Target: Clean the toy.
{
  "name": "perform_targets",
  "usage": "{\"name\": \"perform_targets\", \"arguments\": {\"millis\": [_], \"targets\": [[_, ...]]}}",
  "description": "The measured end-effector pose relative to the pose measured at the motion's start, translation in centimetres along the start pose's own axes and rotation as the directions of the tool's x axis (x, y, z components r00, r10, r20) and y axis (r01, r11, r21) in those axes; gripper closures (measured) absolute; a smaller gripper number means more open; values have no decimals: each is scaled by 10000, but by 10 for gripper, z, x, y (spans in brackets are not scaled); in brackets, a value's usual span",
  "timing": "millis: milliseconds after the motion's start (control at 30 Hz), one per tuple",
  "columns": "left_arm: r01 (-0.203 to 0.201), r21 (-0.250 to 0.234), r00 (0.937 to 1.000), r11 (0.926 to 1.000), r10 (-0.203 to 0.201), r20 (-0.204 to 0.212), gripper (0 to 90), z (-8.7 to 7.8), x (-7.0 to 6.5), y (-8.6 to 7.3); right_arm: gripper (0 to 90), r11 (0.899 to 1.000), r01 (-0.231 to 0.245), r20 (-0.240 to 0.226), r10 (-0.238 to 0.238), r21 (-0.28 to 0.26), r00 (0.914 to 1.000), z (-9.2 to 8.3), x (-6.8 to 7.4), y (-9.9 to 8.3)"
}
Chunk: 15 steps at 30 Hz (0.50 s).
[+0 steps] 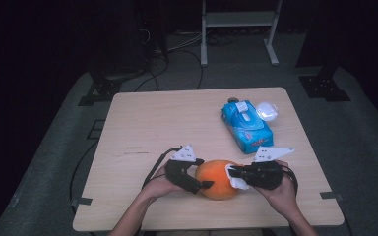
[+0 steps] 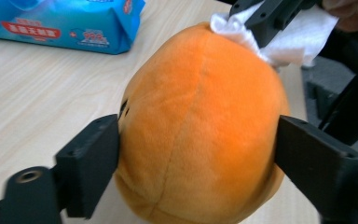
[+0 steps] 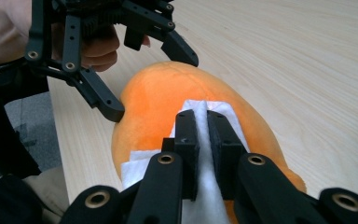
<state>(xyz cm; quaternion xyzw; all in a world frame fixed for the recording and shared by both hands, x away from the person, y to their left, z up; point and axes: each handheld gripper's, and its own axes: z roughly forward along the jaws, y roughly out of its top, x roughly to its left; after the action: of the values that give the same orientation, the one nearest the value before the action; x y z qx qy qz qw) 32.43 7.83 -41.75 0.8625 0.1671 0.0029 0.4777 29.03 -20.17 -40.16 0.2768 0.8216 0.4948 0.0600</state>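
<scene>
one orange plush [image 2: 200, 130] between left claw [image 2: 196, 154] jaws

This looks like a lab or recording studio rather than a home. A plain light-wood table [image 1: 142, 123] stands alone on grey carpet [image 1: 59, 147], with dark, unlit surroundings on every side. Beyond the left gripper [image 1: 189, 177] and right gripper [image 1: 241, 176], past the table's far edge, stand black stand bases [image 1: 101, 88] and the legs of a white metal frame [image 1: 238, 29], with loose cables [image 1: 177, 46] across the floor. Strips of tape [image 1: 81, 200] mark the carpet beside the table, outward of the left gripper.
</scene>
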Motion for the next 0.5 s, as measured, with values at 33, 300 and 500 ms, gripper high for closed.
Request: {"name": "perform_targets", "arguments": {"millis": [33, 300, 500], "targets": [[-21, -1, 10000, 10000, 21, -18, 135, 0, 0, 0, 827, 10000, 27, -30, -27, 14, 10000, 1, 0, 0], [-493, 98, 9951, 9987, 500, -859, 177, 5, -3, 0, 828, 9999, -96, -70, 96, 91, 9999, 4, 3, -1], [-213, 80, 9949, 9997, 220, -988, 177, 0, 0, 0, 827, 9999, -26, -91, 27, 112, 10000, 5, 5, 0]]}}
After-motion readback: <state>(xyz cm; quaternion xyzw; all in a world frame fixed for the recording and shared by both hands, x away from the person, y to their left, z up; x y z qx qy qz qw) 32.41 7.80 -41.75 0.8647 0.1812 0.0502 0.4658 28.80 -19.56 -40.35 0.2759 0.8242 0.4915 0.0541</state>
